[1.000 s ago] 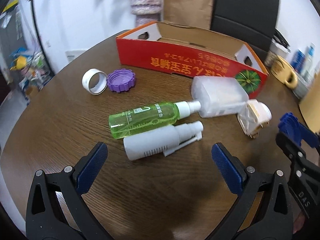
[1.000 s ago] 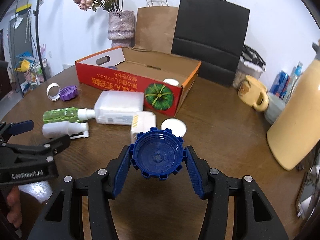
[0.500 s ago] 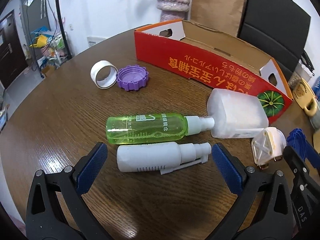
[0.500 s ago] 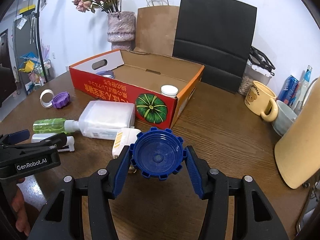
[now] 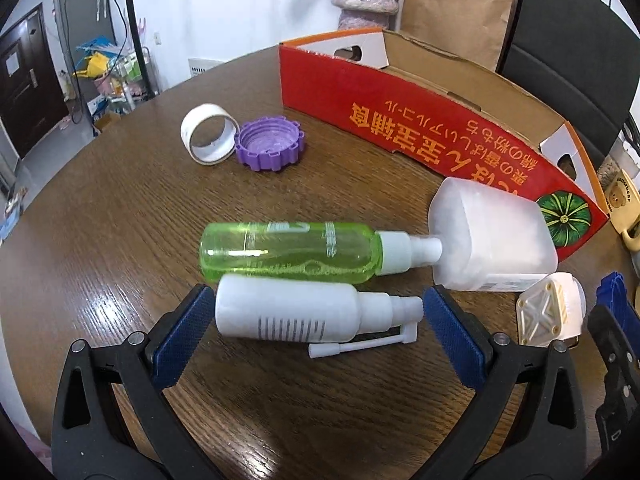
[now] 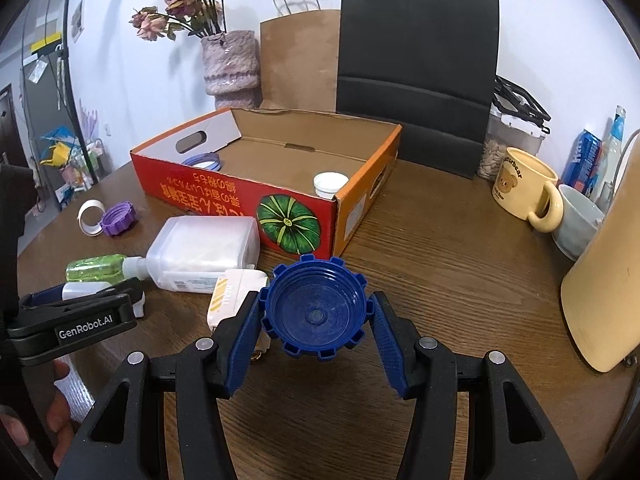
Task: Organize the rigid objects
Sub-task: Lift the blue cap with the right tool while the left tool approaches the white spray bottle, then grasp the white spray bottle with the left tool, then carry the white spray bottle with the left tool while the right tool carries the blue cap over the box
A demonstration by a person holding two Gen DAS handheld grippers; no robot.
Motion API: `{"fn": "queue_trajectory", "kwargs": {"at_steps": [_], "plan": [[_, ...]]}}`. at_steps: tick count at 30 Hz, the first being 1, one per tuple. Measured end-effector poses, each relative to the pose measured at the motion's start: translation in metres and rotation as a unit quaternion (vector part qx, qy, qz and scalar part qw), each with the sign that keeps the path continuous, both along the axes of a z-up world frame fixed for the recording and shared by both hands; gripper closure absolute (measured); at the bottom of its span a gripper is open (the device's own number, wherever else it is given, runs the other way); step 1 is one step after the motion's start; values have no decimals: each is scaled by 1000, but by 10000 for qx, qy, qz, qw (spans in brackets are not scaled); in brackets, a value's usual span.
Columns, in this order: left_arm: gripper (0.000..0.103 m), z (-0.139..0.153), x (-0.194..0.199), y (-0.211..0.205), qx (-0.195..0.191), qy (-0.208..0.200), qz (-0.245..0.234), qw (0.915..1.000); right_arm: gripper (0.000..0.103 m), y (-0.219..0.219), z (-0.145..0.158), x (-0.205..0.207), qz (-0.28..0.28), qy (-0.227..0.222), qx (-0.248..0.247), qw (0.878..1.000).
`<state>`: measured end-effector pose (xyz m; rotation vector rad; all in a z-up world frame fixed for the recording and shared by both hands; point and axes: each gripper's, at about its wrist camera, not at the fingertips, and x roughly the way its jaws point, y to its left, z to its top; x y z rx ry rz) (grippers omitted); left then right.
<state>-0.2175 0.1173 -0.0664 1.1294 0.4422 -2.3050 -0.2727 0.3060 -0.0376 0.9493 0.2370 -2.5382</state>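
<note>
My left gripper [image 5: 316, 324] is open, its blue pads either side of a white spray bottle [image 5: 296, 316] lying on the table. A green spray bottle [image 5: 288, 252] lies just behind it, its nozzle against a frosted rectangular bottle [image 5: 492, 236]. A white plug [image 5: 548, 312] lies to the right. My right gripper [image 6: 316, 320] is shut on a blue ridged cap [image 6: 314, 312], held above the table in front of the red cardboard box [image 6: 240, 196]. The box holds a white cap [image 6: 330, 184] and a ring [image 6: 202, 160].
A white tape ring [image 5: 208, 134] and a purple cap [image 5: 270, 142] lie at the table's left. A yellow mug [image 6: 524, 188], a grey cup [image 6: 576, 220] and a tan jug [image 6: 604, 280] stand right. A vase [image 6: 232, 64] and paper bags [image 6: 416, 72] stand behind the box.
My left gripper has moved forward and down until its pads flank the white spray bottle. My right gripper has risen and tilted with the blue cap, nearer the box.
</note>
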Motion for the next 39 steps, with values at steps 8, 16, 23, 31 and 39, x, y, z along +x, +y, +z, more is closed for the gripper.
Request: {"fn": "queue_trajectory", "kwargs": {"at_steps": [8,16,23,31,39], "plan": [[7,0,4,0,103,62,-185,9998,44,2,0,4,-94,41,23,9999],[7,7,11,4,17,181,-392,9991,44,7,5,10,-261,70,-123,9996],[7,15,22,6,-118,333,-557,9978,44,7,11,19,-368,146,-234,9989],[7,26,37,3,-312,597,-859,9940,44,5,17,31,-518,215,-366,9978],[7,42,51,-8,-417,906,-1041,9896,44,-9,20,44,-587,279,-387,9971]]}}
